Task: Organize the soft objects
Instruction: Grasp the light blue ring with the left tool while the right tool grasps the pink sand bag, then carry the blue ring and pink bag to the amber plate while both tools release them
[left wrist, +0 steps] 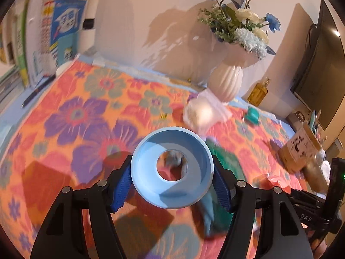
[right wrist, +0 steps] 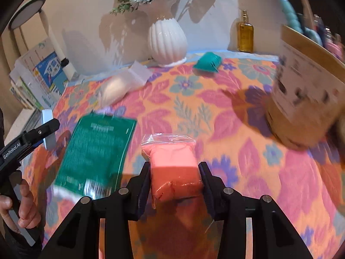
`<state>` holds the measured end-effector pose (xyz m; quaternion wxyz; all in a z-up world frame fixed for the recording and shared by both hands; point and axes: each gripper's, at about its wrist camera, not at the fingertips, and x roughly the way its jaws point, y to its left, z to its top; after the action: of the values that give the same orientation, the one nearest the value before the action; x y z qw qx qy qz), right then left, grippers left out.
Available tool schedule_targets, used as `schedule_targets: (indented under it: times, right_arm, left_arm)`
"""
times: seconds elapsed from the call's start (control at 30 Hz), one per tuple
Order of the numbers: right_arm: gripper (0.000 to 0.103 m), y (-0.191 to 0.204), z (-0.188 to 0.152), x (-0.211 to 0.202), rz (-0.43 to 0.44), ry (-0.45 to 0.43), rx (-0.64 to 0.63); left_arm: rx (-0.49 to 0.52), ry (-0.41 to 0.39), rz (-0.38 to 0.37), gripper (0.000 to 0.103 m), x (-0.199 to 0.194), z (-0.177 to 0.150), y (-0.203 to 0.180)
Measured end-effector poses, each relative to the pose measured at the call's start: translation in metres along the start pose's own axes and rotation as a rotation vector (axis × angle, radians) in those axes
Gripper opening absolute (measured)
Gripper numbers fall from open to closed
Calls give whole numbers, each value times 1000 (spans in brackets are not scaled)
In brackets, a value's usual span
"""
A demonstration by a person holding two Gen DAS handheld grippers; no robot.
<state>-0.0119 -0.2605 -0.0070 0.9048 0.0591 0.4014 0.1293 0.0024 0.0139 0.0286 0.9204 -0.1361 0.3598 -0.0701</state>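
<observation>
Gripping one blue ring (left wrist: pixel 171 170), one pink packet (right wrist: pixel 175 170).

1. Low in the middle of the frame, your right gripper (right wrist: pixel 175 181) has its black jaws pressed on a coral-pink soft block sealed in a clear plastic bag (right wrist: pixel 173 168).
2. Left of it, a flat dark green packet (right wrist: pixel 96 153) lies on the orange floral cloth (right wrist: pixel 248 151).
3. At the left edge, your hand (right wrist: pixel 23 207) holds the other black gripper (right wrist: pixel 28 138).
4. Upper centre stands a white ribbed vase (right wrist: pixel 167 41); a small teal pouch (right wrist: pixel 208 61) lies just to its right.
5. A brown cardboard box (right wrist: pixel 306 99), blurred, fills the right side.
6. An amber glass bottle (right wrist: pixel 245 33) stands against the wall, upper right.
</observation>
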Motion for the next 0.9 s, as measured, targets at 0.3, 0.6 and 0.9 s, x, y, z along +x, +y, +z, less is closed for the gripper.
schedule_targets:
  times: [0.3,0.6,0.9]
  right_arm:
    - [68,0,-39,-25,56,9,28]
    - [53,33,-43,-17,-119,7,-95]
    - [41,38,-40,-42,-99,-37,-120]
  left_arm:
    - [69,-26,1,65,-14,-20,-15]
    - [105,-43,15,65,-17,-23,-21]
    - [157,-71,51,65,-32,-13,-41]
